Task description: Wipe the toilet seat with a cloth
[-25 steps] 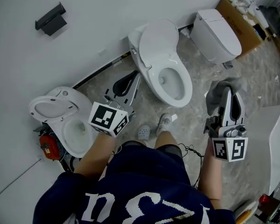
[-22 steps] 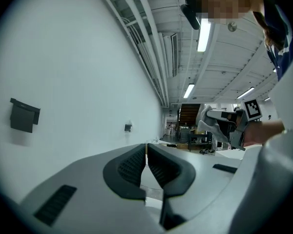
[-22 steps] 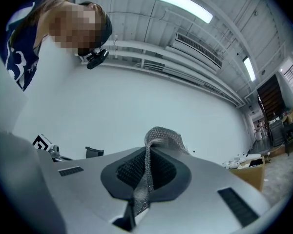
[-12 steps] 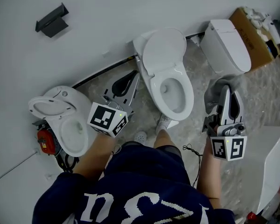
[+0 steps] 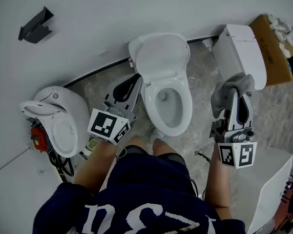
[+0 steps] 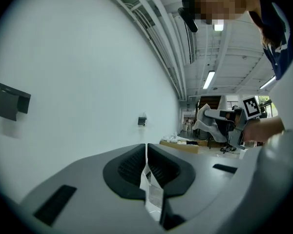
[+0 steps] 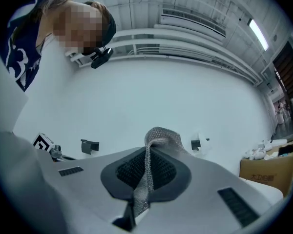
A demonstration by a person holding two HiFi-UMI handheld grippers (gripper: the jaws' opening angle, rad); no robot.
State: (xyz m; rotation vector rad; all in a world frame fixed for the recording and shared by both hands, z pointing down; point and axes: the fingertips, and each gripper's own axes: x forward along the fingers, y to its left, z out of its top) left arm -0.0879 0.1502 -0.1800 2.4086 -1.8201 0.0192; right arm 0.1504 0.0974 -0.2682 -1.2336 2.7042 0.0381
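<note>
The toilet seat (image 5: 146,101) now sits nearer centre, at 12 o'clock. At 3 o'clock the right gripper (image 5: 238,99) clamps the cloth (image 5: 222,99); the left gripper (image 5: 129,89) is closed, empty. Wiping looks ready to start.

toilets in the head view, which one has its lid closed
The rightmost toilet, next to the cardboard box: its lid is down. The middle toilet and the left toilet both have lids up and bowls showing.
</note>
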